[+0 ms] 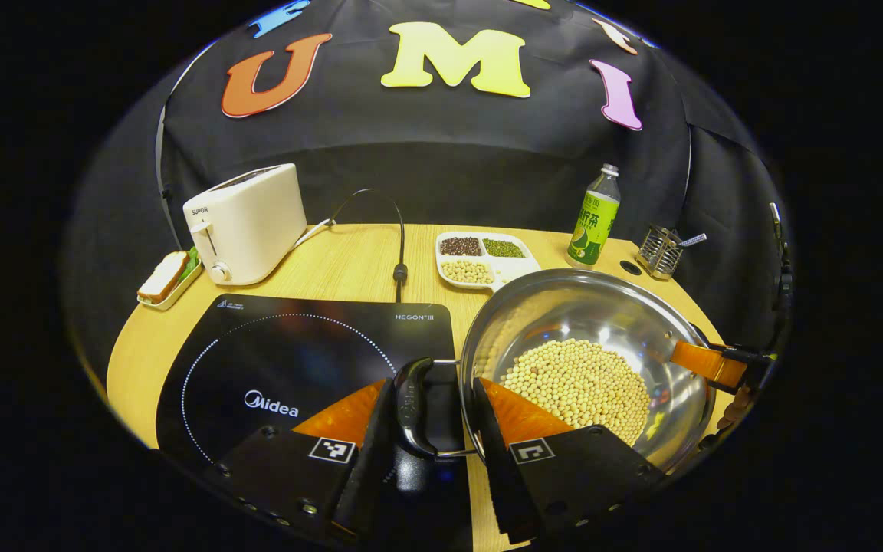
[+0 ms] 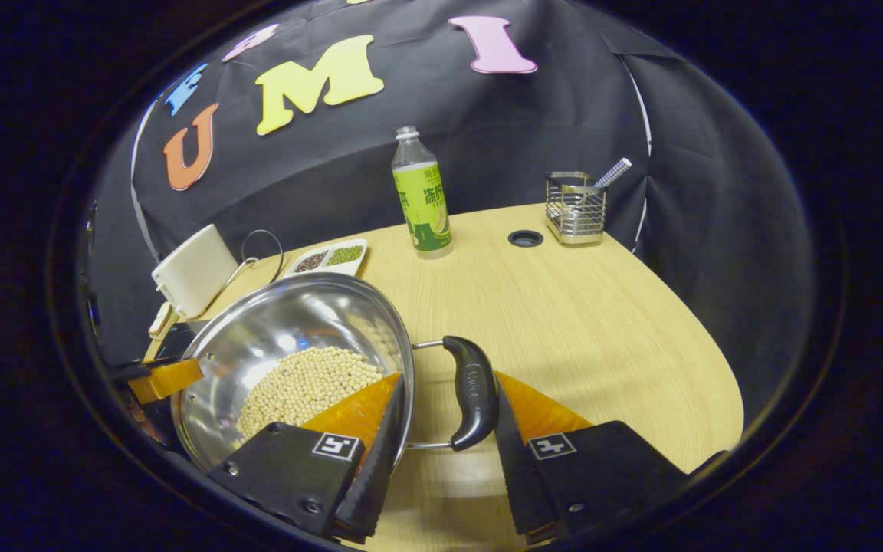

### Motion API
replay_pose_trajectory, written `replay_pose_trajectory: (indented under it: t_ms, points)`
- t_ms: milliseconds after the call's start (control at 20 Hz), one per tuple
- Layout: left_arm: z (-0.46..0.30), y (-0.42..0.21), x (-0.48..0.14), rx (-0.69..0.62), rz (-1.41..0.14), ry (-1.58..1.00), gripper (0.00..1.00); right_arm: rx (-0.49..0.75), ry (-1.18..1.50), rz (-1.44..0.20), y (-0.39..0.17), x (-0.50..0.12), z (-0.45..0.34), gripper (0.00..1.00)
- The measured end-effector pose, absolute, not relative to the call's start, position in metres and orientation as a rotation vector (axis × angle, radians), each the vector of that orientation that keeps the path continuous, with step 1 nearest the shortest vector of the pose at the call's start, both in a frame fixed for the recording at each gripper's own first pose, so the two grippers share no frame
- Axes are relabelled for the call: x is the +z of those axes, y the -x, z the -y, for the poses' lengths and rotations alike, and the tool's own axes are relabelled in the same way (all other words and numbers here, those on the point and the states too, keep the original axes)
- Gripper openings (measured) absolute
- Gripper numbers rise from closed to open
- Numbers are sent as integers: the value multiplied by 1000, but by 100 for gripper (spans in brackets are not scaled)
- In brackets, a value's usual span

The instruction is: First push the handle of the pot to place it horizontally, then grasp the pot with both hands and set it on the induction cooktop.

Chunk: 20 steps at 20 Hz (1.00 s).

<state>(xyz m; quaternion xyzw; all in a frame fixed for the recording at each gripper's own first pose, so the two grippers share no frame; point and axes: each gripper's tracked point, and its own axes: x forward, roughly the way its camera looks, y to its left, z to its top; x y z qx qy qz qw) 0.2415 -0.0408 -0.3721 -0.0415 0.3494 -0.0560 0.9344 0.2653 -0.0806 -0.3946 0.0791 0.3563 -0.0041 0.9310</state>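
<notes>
Wooden table (image 2: 579, 307), black cloth wall (image 2: 533, 130)

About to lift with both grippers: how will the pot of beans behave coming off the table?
The pot looks rigid steel, so it shouldn't flex. The loose beans probably add weight and may slide if it tilts. Each black handle looks smooth and rounded, so it might slip between the fingers.

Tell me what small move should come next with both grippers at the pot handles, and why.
Probably close both grippers. The left gripper straddles the pot's near handle with gaps either side, and the right gripper brackets the other handle, not clearly clamped. The pot sits on the table beside the induction cooktop, so a firm grip comes before lifting.
</notes>
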Motion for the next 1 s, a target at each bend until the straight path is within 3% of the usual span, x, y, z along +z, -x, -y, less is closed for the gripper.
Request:
replay_pose_trajectory:
  t_ms: [50,100,1000]
  points:
    - [41,-241,-372,-114,-717,78,58,-10,-160,-729,-263,-393,81,63]
    - [42,-239,-373,-115,-722,74,57,-12,-156,-726,-261,-391,82,63]
    - [22,-202,-278,-125,-615,70,56,-15,-161,-645,-214,-294,67,61]
